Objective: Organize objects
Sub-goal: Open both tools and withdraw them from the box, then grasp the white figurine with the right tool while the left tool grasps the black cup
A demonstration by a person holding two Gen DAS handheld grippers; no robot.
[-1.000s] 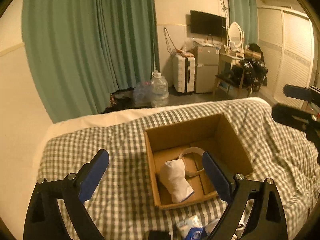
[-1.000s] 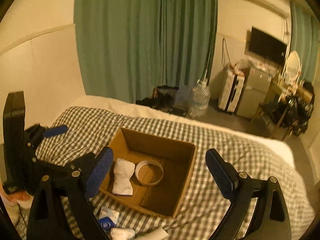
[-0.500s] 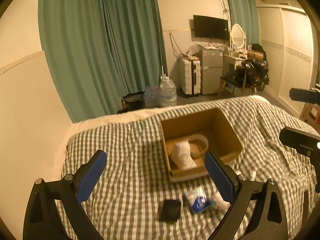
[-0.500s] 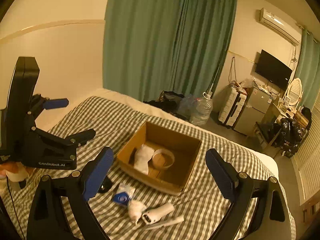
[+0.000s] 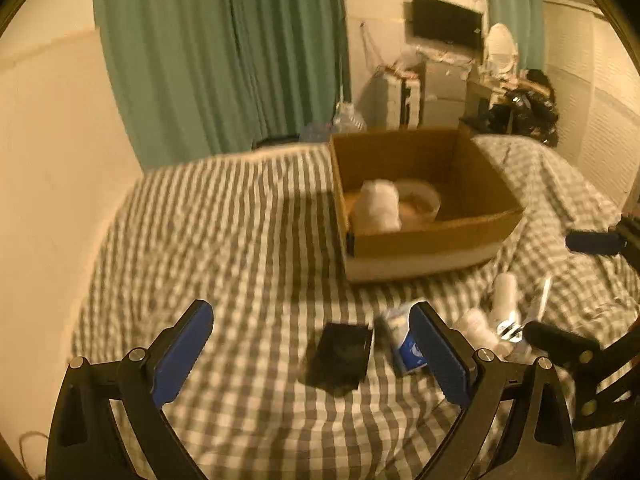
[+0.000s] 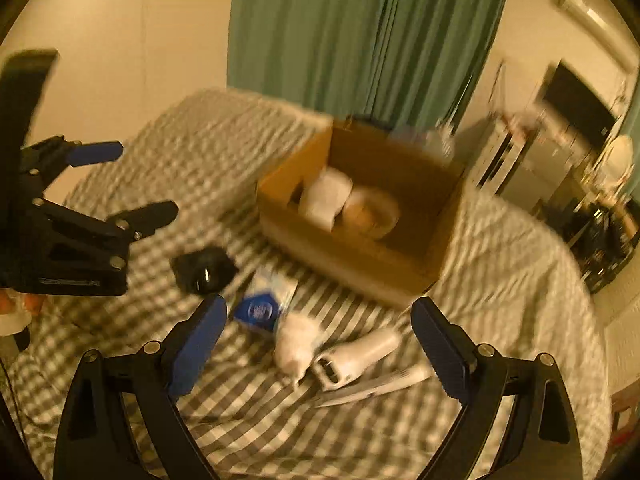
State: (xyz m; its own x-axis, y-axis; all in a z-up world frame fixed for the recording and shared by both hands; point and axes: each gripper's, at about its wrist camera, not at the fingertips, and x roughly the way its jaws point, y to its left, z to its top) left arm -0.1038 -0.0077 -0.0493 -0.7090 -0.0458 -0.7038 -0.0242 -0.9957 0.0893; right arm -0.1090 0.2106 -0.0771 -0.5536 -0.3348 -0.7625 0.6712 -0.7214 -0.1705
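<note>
A cardboard box (image 5: 432,240) (image 6: 352,256) stands on the checked bed and holds a white pouch (image 5: 378,206) and a tape ring (image 5: 424,200). In front of it lie a black flat object (image 5: 338,354) (image 6: 204,268), a blue-and-white packet (image 5: 402,342) (image 6: 264,304), a white bundle (image 6: 296,344), a white device (image 6: 356,356) and a white strip (image 6: 376,388). My left gripper (image 5: 312,356) is open and empty, low over the black object. My right gripper (image 6: 320,352) is open and empty above the white bundle and device.
The checked bedspread (image 5: 224,240) covers the bed. A cream wall (image 5: 52,152) lies to the left. Green curtains (image 5: 224,52), a water bottle, a suitcase, a fridge and a cluttered desk stand beyond the bed.
Both grippers have pulled back from above the box and dropped low toward the loose objects in front of it. Both stayed open. The view is motion-blurred now.
</note>
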